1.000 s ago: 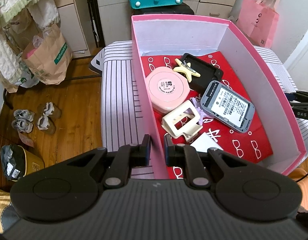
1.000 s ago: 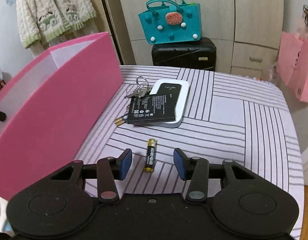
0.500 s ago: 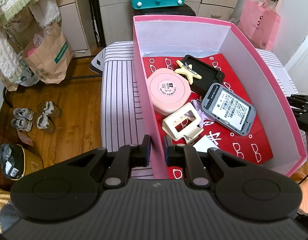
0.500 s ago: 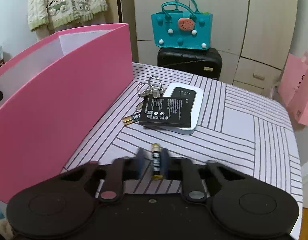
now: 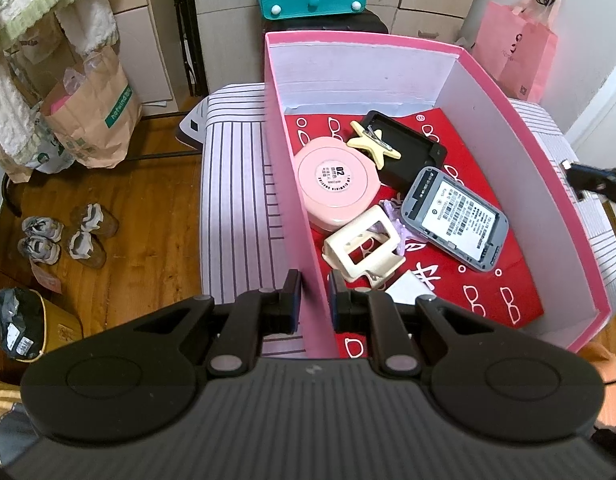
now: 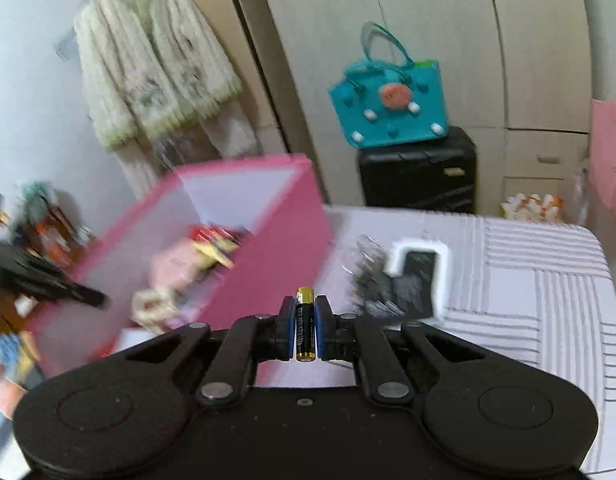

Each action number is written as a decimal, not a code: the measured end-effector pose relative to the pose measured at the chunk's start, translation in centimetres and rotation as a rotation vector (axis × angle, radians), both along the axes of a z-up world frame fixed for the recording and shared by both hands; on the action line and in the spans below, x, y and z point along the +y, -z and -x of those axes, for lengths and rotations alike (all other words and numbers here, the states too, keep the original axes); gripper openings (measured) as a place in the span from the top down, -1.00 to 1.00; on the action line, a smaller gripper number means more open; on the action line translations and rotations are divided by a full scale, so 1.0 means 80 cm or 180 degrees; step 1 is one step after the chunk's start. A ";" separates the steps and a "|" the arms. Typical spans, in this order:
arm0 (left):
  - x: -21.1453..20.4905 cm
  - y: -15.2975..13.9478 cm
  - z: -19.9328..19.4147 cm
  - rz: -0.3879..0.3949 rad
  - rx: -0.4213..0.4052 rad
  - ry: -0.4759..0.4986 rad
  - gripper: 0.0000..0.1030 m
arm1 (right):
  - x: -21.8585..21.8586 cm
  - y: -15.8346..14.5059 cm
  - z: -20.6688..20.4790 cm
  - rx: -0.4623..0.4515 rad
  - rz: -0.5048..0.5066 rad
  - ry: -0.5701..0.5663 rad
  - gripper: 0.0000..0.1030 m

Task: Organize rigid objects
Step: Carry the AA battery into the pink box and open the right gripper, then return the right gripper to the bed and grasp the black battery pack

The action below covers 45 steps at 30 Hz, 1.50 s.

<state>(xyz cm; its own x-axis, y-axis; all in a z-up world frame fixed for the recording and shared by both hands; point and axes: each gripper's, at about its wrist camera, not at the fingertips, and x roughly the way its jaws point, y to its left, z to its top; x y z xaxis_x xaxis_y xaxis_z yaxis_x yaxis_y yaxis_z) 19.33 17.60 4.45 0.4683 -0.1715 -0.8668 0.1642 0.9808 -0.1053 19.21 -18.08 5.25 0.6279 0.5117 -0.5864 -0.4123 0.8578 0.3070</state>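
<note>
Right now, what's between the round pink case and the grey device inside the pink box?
In the left wrist view, a cream hair claw and a bit of lilac clip lie between the round pink case and the grey device.

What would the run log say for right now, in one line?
left gripper: shut on pink box wall | right gripper: shut on battery, lifted off striped cloth
</note>
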 end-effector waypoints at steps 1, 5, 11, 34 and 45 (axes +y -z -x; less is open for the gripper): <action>0.001 0.000 0.001 -0.0001 -0.0006 0.0000 0.75 | 0.004 -0.007 0.001 0.0004 -0.0065 -0.0041 0.77; 0.003 0.000 0.000 0.0018 -0.0003 0.0008 0.74 | 0.031 -0.033 0.001 0.0132 -0.0305 -0.0358 0.74; 0.004 -0.001 0.000 0.0013 0.0010 0.0023 0.74 | 0.089 -0.043 0.006 0.0242 -0.0302 -0.0759 0.74; 0.006 -0.002 0.000 0.0034 0.0012 0.0044 0.74 | -0.029 -0.038 -0.028 0.0049 0.0303 0.0207 0.12; 0.003 -0.002 0.000 0.0011 0.0031 -0.0036 0.74 | -0.037 0.033 -0.049 -0.0021 0.0678 0.0108 -0.40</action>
<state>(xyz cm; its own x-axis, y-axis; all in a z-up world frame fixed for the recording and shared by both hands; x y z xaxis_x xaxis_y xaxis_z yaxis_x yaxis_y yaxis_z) 19.31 17.84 4.65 0.4618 -0.1692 -0.8707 0.1520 0.9822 -0.1102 23.10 -21.05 2.58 0.6467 0.3550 -0.6750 -0.3835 0.9164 0.1146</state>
